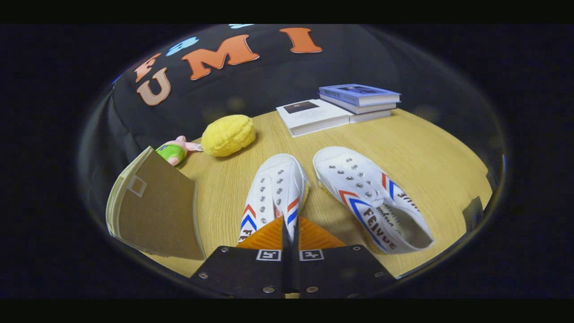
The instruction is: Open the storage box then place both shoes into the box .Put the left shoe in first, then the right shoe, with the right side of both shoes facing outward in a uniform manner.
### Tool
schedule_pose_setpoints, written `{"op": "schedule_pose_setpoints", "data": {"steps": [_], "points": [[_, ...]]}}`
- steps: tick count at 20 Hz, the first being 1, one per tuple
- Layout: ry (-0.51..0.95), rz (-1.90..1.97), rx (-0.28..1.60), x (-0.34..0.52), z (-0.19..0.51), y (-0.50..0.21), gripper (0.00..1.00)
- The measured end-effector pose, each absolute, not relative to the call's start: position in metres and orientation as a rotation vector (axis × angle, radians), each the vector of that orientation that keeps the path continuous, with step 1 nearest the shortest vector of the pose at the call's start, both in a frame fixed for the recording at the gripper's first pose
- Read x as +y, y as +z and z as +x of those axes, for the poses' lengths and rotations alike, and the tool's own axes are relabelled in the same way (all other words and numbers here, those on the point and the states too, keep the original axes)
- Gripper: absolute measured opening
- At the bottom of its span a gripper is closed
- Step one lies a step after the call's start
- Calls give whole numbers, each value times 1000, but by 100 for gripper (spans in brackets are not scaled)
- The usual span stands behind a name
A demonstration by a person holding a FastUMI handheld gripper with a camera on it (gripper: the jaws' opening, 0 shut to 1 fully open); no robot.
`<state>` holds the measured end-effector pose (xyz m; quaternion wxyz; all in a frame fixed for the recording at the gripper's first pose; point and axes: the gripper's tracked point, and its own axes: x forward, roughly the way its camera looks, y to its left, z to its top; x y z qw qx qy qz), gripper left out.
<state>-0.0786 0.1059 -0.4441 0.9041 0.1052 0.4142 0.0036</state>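
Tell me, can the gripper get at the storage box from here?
Probably yes. The gripper has its fingers nearly shut over the near shoe. The storage box sits beside it, with bare table between them and nothing blocking.

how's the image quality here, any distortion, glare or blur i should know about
Gripper view: strong fisheye bending, so the table edge and the cardboard storage box curve; the books and yellow plush look slightly soft, the two white shoes sharper; light is even with soft shadows and small glints on the eyelets; the gripper fingers sit nearly together over the nearer shoe.
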Motion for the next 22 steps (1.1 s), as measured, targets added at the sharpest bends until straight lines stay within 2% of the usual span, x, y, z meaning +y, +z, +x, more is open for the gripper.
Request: {"op": "schedule_pose_setpoints", "data": {"steps": [7,13,17,22], "points": [[62,265,750,137,-49,-354,0],[190,267,646,214,-35,-274,0],[303,273,633,288,-39,-256,0],[420,229,680,371,-59,-273,0]]}}
